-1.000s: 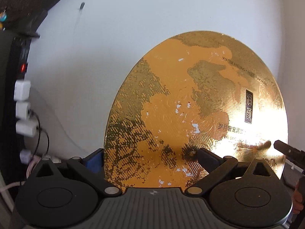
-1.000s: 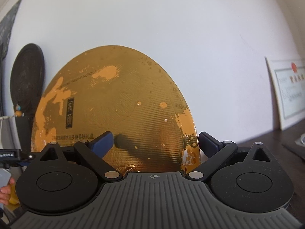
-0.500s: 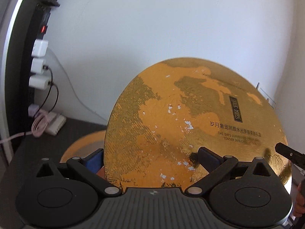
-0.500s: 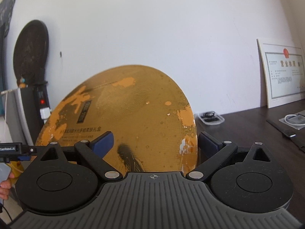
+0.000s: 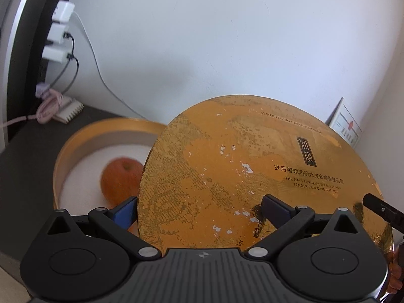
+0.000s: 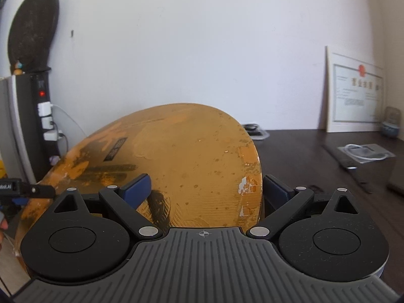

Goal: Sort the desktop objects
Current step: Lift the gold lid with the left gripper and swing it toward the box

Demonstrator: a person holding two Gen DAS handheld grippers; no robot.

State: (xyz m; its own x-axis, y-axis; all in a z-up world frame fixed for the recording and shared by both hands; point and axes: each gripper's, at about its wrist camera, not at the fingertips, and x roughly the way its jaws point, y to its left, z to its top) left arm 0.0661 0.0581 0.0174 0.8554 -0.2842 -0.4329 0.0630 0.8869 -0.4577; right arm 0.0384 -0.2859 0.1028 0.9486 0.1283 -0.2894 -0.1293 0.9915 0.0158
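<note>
Both grippers, left [image 5: 199, 209] and right [image 6: 205, 189], pinch opposite edges of the round gold lid [image 5: 252, 176], held tilted above the open box [image 5: 75, 141] with an apple [image 5: 121, 179], lying ahead-left.

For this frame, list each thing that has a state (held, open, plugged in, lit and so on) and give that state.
Gold round lid: off the box, tilted, gripped at opposite edges.
Left gripper: shut on the lid's edge.
Right gripper: shut on the lid's edge.
Round gold box: open, on the desk.
Apple: lying inside the box.
Power strip: indicator lit red, three white plugs in.
Framed certificate: leaning on the wall.
</note>
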